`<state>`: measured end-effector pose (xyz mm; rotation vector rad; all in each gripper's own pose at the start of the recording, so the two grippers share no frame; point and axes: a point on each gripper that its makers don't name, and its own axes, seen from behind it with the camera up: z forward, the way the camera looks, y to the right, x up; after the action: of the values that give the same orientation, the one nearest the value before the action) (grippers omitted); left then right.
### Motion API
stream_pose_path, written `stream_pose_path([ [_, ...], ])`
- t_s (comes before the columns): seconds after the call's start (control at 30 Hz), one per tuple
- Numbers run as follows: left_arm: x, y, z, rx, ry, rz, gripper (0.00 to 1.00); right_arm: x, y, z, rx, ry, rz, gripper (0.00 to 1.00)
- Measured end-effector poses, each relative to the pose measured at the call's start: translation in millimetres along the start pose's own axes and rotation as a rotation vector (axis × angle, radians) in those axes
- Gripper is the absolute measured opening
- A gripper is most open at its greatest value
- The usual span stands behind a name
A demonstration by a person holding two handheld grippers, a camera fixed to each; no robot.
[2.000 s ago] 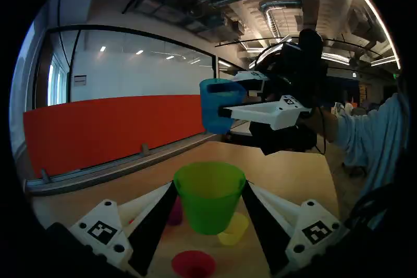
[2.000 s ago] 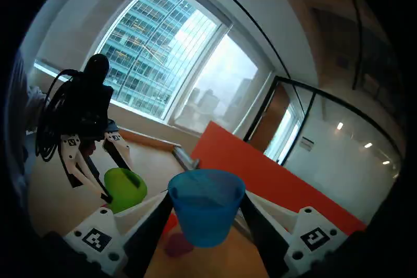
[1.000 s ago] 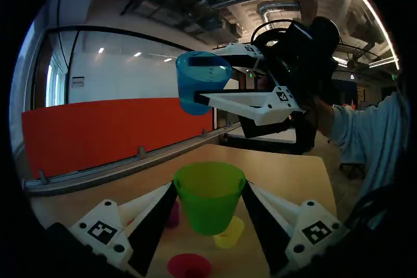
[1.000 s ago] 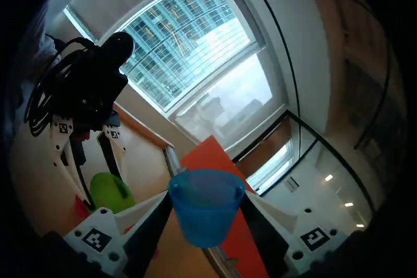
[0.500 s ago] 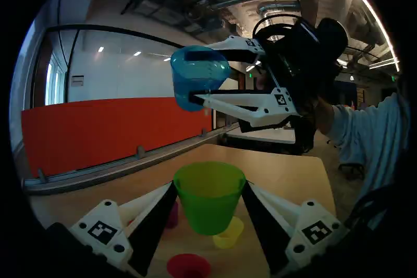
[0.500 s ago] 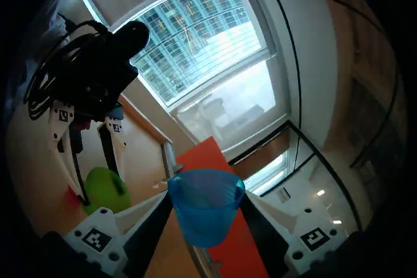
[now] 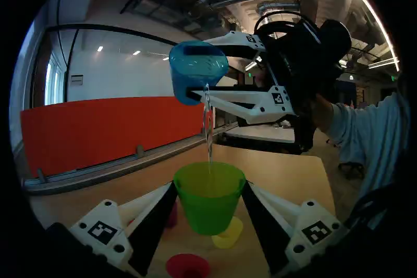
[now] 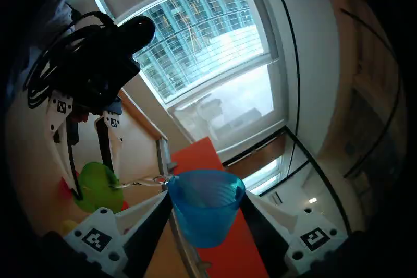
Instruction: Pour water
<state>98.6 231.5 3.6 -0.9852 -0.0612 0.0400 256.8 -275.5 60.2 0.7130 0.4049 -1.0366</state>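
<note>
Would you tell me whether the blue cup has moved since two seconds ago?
Yes: the blue cup rose and shifted left against the orange wall panel, tipping over the green cup.

Left tool [image 7: 209,190]: low, level, pointing forward. Both fingers [image 7: 151,220] press sides of green cup [image 7: 208,214], cup upright.

Right tool [image 8: 206,200]: both fingers clamp blue cup [image 8: 204,223]. In left gripper view it hangs high above left tool, rolled so one finger lies over other, cup tipped.

Right hand [image 7: 318,113]: wrapped round rear of right tool. Forearm in light sleeve [image 7: 365,132] reaches in from right edge.
</note>
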Motion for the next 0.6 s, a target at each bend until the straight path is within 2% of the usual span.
stream_pose_path([
  [0.6, 4.9, 0.2, -0.8, 0.002, 0.008, 0.0, 0.87, 2.7, 11.1, 4.3, -0.02, 0.004, -0.079, 0.9],
])
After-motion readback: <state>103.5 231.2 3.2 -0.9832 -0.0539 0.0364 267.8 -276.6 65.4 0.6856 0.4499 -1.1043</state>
